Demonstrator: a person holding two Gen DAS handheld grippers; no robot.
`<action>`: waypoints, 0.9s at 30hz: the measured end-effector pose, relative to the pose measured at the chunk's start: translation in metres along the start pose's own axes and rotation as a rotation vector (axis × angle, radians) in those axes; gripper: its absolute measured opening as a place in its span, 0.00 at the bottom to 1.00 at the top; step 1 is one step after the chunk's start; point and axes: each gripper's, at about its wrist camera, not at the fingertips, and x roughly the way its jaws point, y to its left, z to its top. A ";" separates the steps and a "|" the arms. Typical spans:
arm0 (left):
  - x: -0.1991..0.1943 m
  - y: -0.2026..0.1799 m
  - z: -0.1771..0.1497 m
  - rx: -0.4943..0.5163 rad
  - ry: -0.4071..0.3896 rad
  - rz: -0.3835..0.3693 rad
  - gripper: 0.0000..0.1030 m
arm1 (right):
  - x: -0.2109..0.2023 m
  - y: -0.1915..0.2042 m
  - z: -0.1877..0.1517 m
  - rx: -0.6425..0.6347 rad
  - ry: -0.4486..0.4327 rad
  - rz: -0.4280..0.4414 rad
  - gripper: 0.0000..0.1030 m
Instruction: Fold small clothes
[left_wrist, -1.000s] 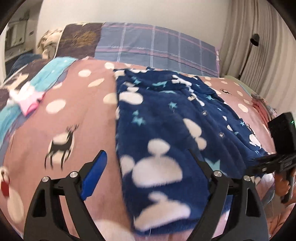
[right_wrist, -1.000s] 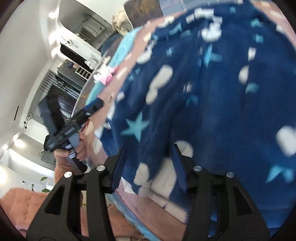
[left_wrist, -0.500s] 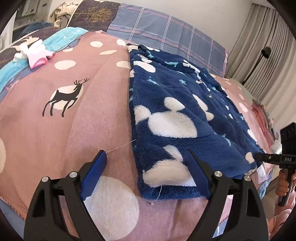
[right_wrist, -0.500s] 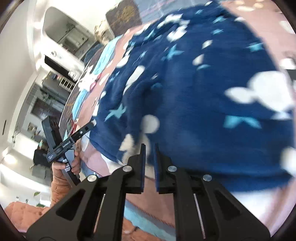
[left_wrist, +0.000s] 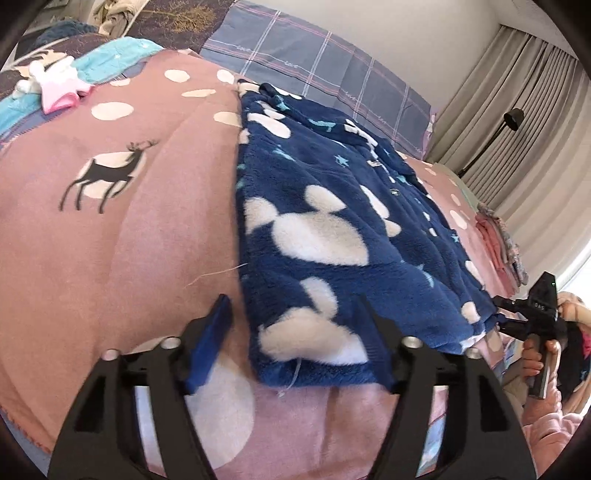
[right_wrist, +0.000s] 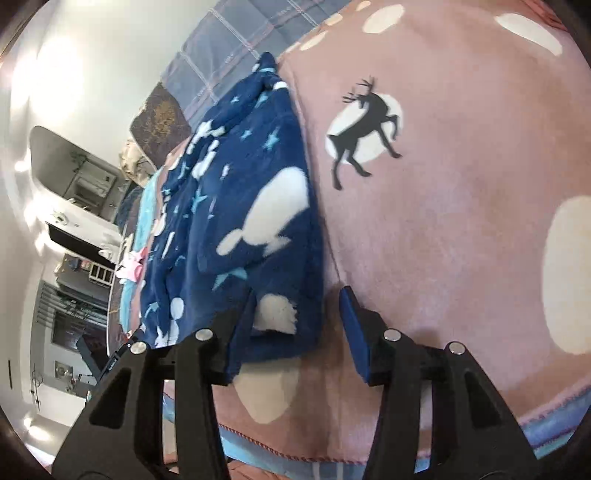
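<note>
Our left gripper (left_wrist: 295, 332) stands with its jaws wide apart, straddling the near left corner of the blue fleece garment (left_wrist: 332, 229) without pressing on it; the blue pad of one finger (left_wrist: 212, 332) sits over the pink blanket (left_wrist: 110, 240) at about 7 o'clock of that corner, the other finger over the hem at 5 o'clock. Our right gripper (right_wrist: 295, 328) is likewise spread apart, with the garment's near right corner lying loose between its fingers. In the left wrist view we see the right gripper (left_wrist: 496, 314) at 3 o'clock, at the garment's far corner; from there we cannot tell whether it touches the cloth.

We find the garment, navy with white mouse-head shapes and pale blue stars, spread flat along the bed, its collar toward the plaid pillow (left_wrist: 325, 70) at 12 o'clock. A loose white thread (left_wrist: 218, 275) trails from its left edge onto the blanket. The blanket's deer print (left_wrist: 107, 177) lies at 10 o'clock of the garment, well apart. A small pink and white cloth (left_wrist: 55, 88) rests far off at 10 o'clock beside a turquoise fabric (left_wrist: 122, 55). Grey curtains (left_wrist: 535, 129) hang at 2 o'clock.
</note>
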 end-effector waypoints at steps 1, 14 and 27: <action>0.003 -0.002 0.002 0.002 0.001 -0.007 0.77 | 0.003 0.001 0.001 0.002 0.011 0.026 0.52; -0.037 -0.014 0.026 -0.084 -0.155 -0.148 0.12 | -0.012 0.045 0.001 0.002 -0.059 0.344 0.11; -0.204 -0.119 0.014 0.213 -0.489 -0.231 0.12 | -0.193 0.134 -0.066 -0.352 -0.429 0.377 0.11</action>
